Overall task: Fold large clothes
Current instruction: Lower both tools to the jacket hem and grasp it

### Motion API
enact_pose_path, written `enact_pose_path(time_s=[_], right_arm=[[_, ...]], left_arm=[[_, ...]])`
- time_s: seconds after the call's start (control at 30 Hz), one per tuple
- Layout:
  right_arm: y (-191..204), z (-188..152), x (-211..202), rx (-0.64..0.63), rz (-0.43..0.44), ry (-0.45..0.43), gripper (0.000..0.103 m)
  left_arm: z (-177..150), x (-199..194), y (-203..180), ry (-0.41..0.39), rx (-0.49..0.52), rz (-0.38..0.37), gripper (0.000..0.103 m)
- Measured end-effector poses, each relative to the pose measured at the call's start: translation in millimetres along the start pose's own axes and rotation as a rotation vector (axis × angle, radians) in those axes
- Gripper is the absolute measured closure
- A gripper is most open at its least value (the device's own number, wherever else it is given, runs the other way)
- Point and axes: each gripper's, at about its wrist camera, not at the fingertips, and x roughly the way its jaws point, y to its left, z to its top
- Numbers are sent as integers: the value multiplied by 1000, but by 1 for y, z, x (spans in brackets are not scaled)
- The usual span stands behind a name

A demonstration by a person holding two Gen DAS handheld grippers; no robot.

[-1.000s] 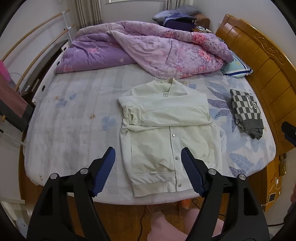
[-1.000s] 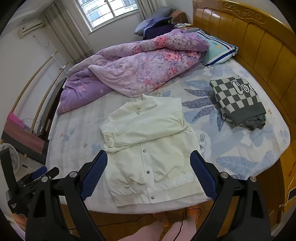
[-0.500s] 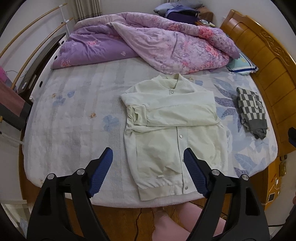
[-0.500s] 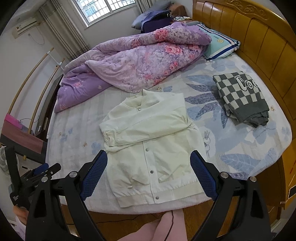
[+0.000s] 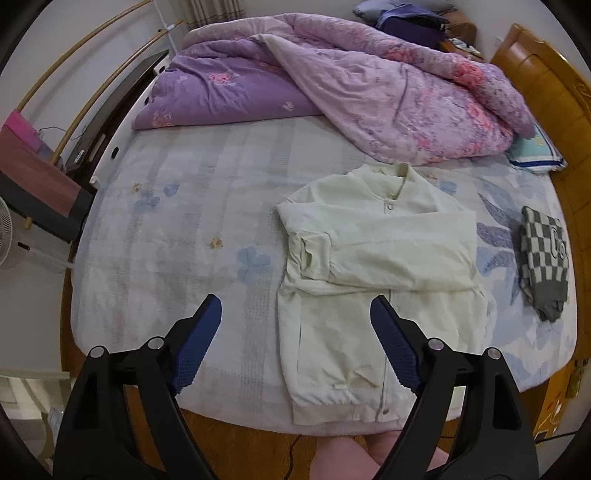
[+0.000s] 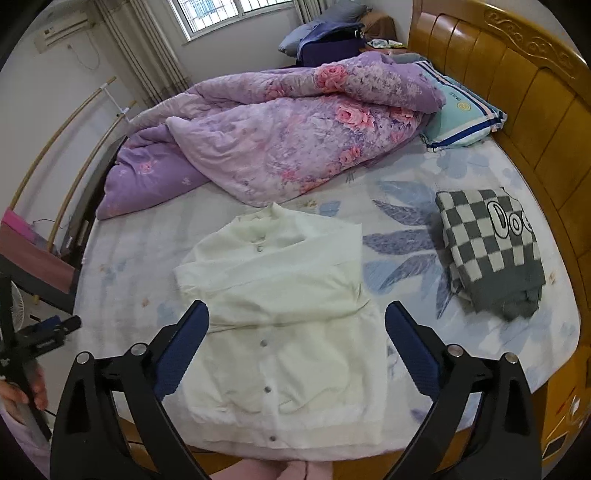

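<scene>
Both my tools hang over the near edge of the bed (image 5: 177, 206) and hold nothing. My left gripper (image 5: 295, 317) has its jaws wide and still spreading, with only bedsheet and a bit of jacket under them. On the far left I see a fan (image 5: 5, 236) and a dark stand (image 5: 40, 195) by the wall. Next comes the flowery sheet, mostly bare. At the back lies a purple blanket (image 6: 280, 147) in a heap. The cream jacket (image 6: 280, 325) lies flat near the front edge, buttons up, with its sleeves folded across the chest. My right gripper (image 6: 297, 321) is above it, jaws opening too, not touching the cloth. To the right sits a folded checkered sweater (image 6: 491, 251), apart from the jacket. A blue pillow (image 6: 458, 114) leans by the wooden headboard (image 6: 517, 85). A window (image 6: 236, 14) is behind.
</scene>
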Motion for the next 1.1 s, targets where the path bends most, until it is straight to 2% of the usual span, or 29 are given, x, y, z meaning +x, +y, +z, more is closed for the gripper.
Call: enact_pose_path(time_s=[0.3,0.43,0.5,0.6,0.73,0.87,1.0,1.1], right_arm=[[-34,60,59,37,49,75,10],[-46,94,74,36,19,74,10],[-49,113,86,24,45,88,10],[-48,135,112,-6,37,137,9],[-43,157,173,-57,68,241,9],[-42,166,243,-56,100,358,9],[-49,170,319,-58,70,466,9],[-61,166,369,-16,49,549,9]], left_arm=[[58,49,14,73,-41,-12,16],[89,80,25,106,-39,-9,16],[108,97,32,124,-45,-43,14],[132,124,33,149,-32,-83,14],[166,187,31,232,-36,-124,13],[186,265,28,359,-59,-159,13],[195,339,23,457,-43,-172,13],[196,389,24,527,-59,-133,13]])
